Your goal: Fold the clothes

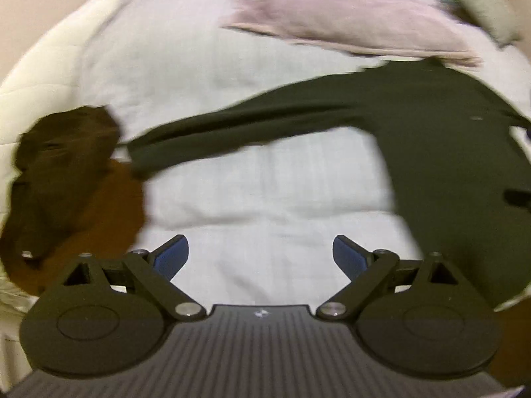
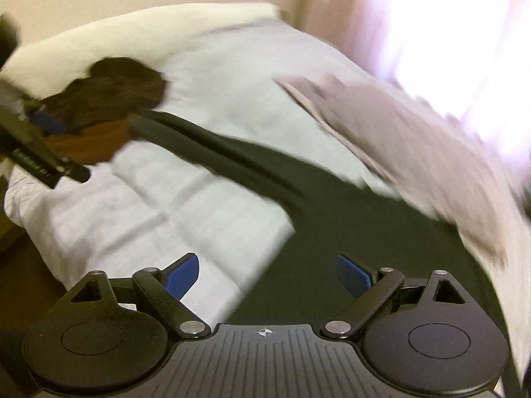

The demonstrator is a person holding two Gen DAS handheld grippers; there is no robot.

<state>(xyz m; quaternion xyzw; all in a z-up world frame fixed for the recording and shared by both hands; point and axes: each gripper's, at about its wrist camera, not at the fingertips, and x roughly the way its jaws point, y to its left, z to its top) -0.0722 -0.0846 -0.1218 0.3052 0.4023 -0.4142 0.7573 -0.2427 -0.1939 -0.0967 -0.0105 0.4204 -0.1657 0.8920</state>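
bare bed (image 1: 265, 182) between both spread, empty grippers (image 1: 260, 255) (image 2: 267, 275); dark shirt's (image 1: 448, 152) edge, blurred, seemingly flat.

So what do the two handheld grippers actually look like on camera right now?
Both match. The left gripper and right gripper have black linkage arms with silver pivot pins, round black discs at each side, a ribbed dark grey body with a small crosshair mark, and blue textured pads on the fingers. No cables, hands or sleeves show.

No legible text or labels.
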